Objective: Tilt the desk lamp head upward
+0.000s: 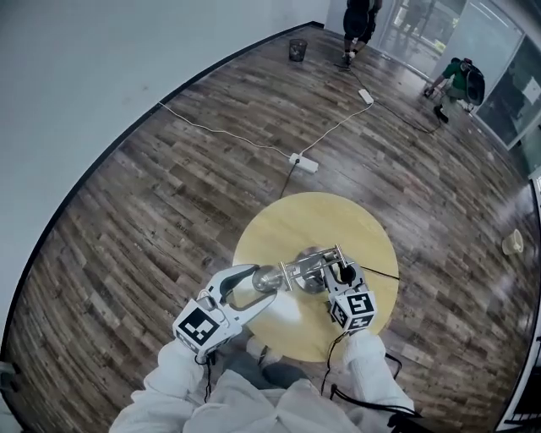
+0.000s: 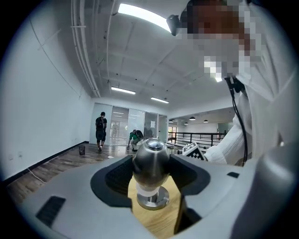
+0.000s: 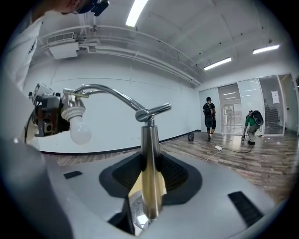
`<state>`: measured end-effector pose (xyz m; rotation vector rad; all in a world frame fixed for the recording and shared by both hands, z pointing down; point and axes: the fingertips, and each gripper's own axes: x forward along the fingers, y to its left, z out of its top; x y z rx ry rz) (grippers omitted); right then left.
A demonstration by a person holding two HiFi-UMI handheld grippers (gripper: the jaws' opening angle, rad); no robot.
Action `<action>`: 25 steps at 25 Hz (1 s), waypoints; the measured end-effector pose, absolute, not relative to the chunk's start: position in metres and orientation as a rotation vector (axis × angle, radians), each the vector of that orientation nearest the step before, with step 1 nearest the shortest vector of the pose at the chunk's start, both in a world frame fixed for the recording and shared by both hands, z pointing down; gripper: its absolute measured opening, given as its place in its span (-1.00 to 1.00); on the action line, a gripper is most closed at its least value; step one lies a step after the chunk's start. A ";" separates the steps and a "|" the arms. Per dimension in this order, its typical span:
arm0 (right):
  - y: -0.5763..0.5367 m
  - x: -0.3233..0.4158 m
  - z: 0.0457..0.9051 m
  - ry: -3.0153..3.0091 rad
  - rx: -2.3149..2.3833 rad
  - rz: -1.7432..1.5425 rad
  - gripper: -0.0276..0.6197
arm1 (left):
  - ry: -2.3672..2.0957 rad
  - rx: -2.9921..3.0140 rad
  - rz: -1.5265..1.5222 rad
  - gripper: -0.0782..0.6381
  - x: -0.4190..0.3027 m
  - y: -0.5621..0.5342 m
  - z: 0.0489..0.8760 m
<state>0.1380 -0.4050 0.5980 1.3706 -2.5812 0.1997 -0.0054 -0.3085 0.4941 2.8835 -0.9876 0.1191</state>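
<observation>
A chrome desk lamp stands on the round yellow table (image 1: 338, 220). Its egg-shaped head (image 1: 269, 277) (image 2: 150, 161) carries a white bulb (image 3: 80, 133) that points down and to the left. My left gripper (image 1: 254, 287) (image 2: 150, 170) is shut on the lamp head, with a dark pad against each side. My right gripper (image 1: 336, 269) (image 3: 148, 172) is shut on the lamp's upright post (image 3: 149, 158). The curved arm (image 3: 112, 93) runs from the top of the post to the head. Below the post lies the lamp's round base (image 1: 317, 277).
A black cord (image 1: 380, 272) runs off the table to the right. On the wood floor beyond lie a white power strip (image 1: 304, 163) with its cable and a second strip (image 1: 365, 95). A dark bin (image 1: 297, 49) and two people (image 1: 359, 25) (image 1: 456, 80) are far off.
</observation>
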 end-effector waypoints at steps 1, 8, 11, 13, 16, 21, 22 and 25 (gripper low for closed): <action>-0.405 0.138 0.598 -2.583 1.366 0.198 -0.50 | -0.980 2.891 0.127 -0.07 -0.003 -0.309 0.485; -0.405 0.140 0.598 -2.607 1.347 0.201 -0.50 | -0.927 2.962 0.172 -0.07 0.021 -0.316 0.421; -0.399 0.142 0.598 -2.615 1.335 0.198 -0.50 | -0.885 2.994 0.179 -0.07 0.040 -0.317 0.395; -0.397 0.141 0.597 -2.621 1.325 0.192 -0.50 | -0.881 3.028 0.148 -0.07 0.054 -0.321 0.379; -0.396 0.142 0.595 -2.625 1.311 0.187 -0.50 | -0.848 3.077 0.138 -0.08 0.078 -0.330 0.357; -0.399 0.143 0.594 -2.634 1.298 0.189 -0.50 | -0.752 3.086 0.177 -0.08 0.115 -0.348 0.334; -0.398 0.143 0.594 -2.638 1.299 0.188 -0.50 | -0.735 3.093 0.184 -0.08 0.120 -0.349 0.332; -0.396 0.144 0.594 -2.643 1.307 0.187 -0.50 | -0.703 3.102 0.207 -0.08 0.137 -0.353 0.326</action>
